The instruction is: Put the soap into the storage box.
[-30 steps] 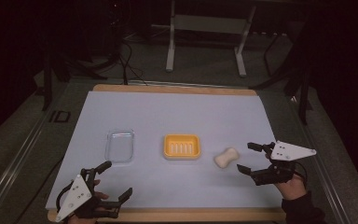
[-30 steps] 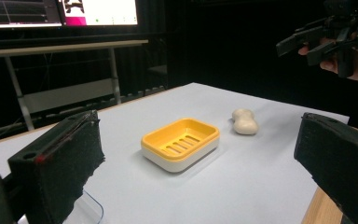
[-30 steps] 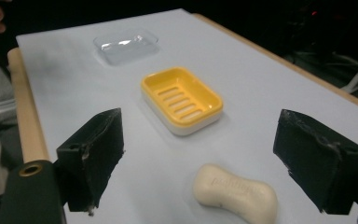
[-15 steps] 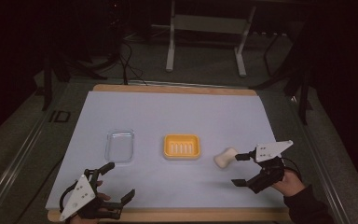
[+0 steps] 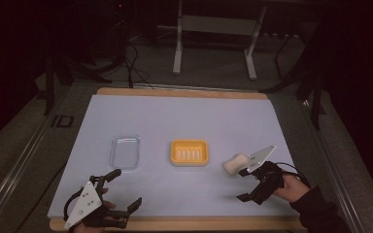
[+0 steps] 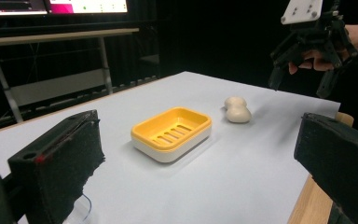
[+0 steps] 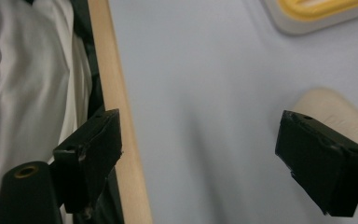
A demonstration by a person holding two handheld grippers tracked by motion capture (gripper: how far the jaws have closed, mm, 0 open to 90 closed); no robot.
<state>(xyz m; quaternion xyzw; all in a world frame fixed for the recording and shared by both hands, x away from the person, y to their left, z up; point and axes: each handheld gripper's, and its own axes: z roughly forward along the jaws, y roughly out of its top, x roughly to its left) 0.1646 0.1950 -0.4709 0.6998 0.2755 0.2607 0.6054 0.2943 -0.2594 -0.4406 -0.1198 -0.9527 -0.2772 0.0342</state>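
The cream, peanut-shaped bar of soap [image 5: 234, 163] lies on the worktop [image 5: 184, 121] just right of the yellow soap dish [image 5: 189, 152], with the right tongs [image 5: 252, 182] spread wide and empty right beside it. It looks small, light, hard and probably slick, so the narrowed waist between its two lobes seems the surest place to pinch it. The left tongs [image 5: 121, 189], also wide open and holding nothing, hover near the worktop's front edge below the clear plastic lid [image 5: 125, 150].

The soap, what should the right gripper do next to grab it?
Probably swing the open right gripper around the soap: the soap lies loose on the table beside one jaw, not between them, near the yellow dish.
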